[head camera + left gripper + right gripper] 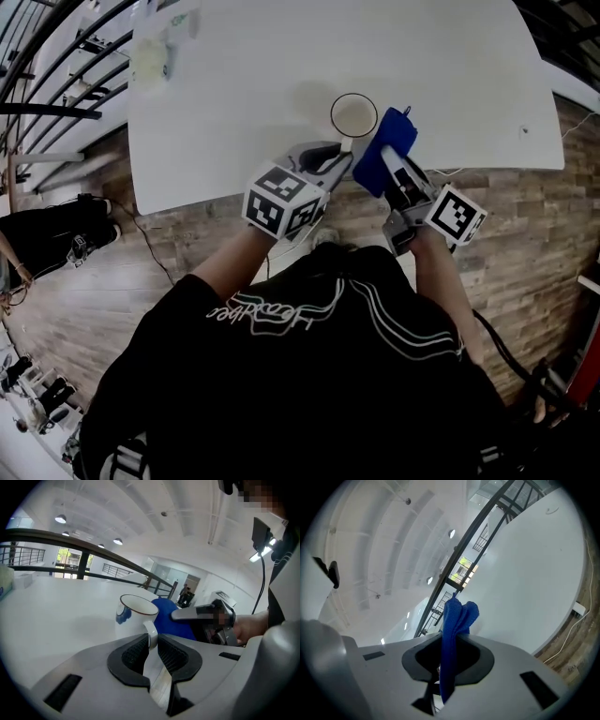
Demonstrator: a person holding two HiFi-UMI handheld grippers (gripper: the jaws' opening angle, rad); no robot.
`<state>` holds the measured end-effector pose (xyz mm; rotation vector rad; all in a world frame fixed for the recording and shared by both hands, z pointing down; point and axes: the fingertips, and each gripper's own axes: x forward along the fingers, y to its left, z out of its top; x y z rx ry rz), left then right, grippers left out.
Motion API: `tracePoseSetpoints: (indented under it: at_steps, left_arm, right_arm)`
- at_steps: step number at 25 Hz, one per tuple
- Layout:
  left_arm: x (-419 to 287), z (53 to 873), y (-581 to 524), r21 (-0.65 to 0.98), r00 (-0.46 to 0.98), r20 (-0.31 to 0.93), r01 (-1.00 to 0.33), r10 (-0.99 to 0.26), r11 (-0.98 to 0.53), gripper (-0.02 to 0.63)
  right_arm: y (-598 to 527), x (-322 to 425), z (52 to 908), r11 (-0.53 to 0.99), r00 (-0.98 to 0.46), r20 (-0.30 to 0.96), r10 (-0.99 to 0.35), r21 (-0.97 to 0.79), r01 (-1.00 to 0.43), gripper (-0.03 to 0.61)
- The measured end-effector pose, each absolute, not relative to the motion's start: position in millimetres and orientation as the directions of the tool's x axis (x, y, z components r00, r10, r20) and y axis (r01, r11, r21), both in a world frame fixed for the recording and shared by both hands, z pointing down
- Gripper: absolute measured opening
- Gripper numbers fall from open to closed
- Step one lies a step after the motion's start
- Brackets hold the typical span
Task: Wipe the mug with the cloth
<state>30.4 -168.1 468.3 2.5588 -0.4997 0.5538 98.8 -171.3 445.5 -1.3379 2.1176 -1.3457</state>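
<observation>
Blue cloth (386, 150) across the mug's (353, 116) right side

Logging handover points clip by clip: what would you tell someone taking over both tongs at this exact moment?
Left tongs: shut on the handle of the mug, which stands upright on the white table near its front edge.
Right tongs: shut on the blue cloth, bunched up at the mug's right side; contact with the mug is not certain.
Done: mug steadied, cloth gripped and at the mug.
Left: the wiping itself; how much is already wiped cannot be told.
</observation>
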Motion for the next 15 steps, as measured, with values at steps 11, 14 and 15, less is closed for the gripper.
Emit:
tracePoseSetpoints:
  at_steps: [11,14,15]
  left_arm:
    - [25,465,-173,0.188,0.781,0.550,-0.461,-0.296,-0.867,0.063]
    - [25,467,-174,0.181,0.768,0.561,-0.476,-0.307,-0.861,0.064]
    - [24,467,-173,0.184,0.767,0.561,-0.480,-0.309,-0.857,0.064]
  right_arm:
    - [-179,122,428,0.237,-0.659,0.121,-0.743,-0.872,-0.427,0.048]
    - [-187,123,424,0.278,-0.703,0.102,-0.704,-0.871,-0.405,0.048]
    - [-190,122,422,0.292,-0.717,0.096,-0.691,-0.870,-0.397,0.048]
